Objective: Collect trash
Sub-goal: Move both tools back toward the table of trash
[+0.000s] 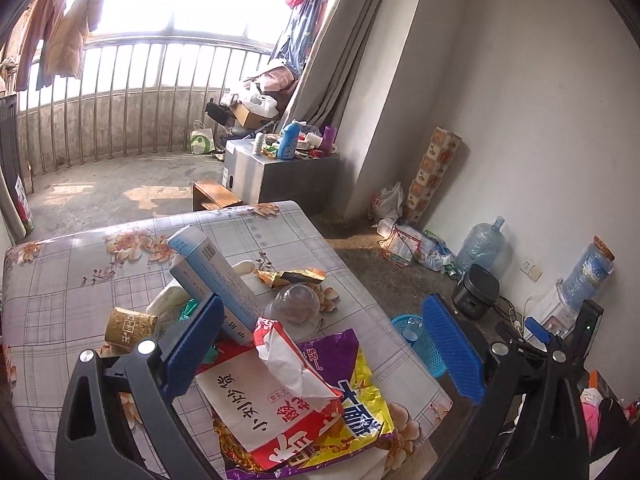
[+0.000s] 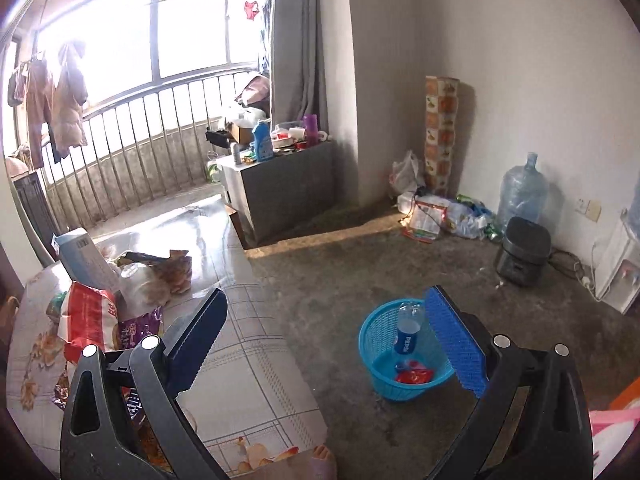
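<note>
Left gripper (image 1: 320,344): fingers spread wide, nothing held, hovering over trash pile on floral-print tabletop (image 1: 72,280).
Right gripper (image 2: 324,340): fingers wide apart, empty, above floor w/ round blue plastic basket (image 2: 376,344) at 3 o'clock of its view centre.
Trash pile: crumpled red-and-white snack bag (image 1: 292,356) on white paper bag w/ red print (image 1: 248,404), purple-yellow foil wrapper (image 1: 360,392) beneath; tall light-blue carton (image 1: 212,272) leaning at 11 o'clock, clear plastic dome lid (image 1: 296,308) beside it.
Basket contents: Pepsi bottle (image 2: 408,328) upright, red wrapper (image 2: 414,376) at bottom.
</note>
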Available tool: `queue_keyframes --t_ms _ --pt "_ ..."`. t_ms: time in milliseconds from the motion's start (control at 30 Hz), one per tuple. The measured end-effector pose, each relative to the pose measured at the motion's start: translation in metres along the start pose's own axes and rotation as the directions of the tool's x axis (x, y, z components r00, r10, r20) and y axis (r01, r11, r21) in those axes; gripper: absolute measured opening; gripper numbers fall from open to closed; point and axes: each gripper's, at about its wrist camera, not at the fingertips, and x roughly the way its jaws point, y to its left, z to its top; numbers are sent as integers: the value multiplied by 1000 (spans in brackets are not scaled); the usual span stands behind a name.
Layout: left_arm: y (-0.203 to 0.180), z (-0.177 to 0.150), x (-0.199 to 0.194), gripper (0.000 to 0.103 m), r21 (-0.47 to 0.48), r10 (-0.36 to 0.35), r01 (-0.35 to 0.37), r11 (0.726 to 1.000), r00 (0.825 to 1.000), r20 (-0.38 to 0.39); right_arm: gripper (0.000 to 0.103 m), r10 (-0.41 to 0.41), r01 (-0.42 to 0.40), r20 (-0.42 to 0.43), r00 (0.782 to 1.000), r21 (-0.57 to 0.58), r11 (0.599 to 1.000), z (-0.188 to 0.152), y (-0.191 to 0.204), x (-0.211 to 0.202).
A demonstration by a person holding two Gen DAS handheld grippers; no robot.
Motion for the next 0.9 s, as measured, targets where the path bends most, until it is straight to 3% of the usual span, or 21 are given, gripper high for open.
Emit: queue_keyframes --t_ms 167,267,567,733,900 --pt "6 -8 -5 97 -18 -7 7 1000 1000 0 95 127 -118 -75 989 111 987 -1 3 4" --pt "11 -13 -8 97 -28 -4 4 1000 1000 1 95 155 -134 -130 979 158 978 -3 8 8" --pt "23 -22 -15 97 -51 1 -1 999 1000 8 95 153 -113 -227 962 180 977 -11 26 3" --pt "27 -27 -16 97 -46 9 -9 999 1000 10 95 167 -140 -252 953 120 983 -20 37 -2" --pt "25 -38 -14 97 -30 26 -27 999 1000 -8 95 105 -99 -223 969 40 994 -24 34 -10"
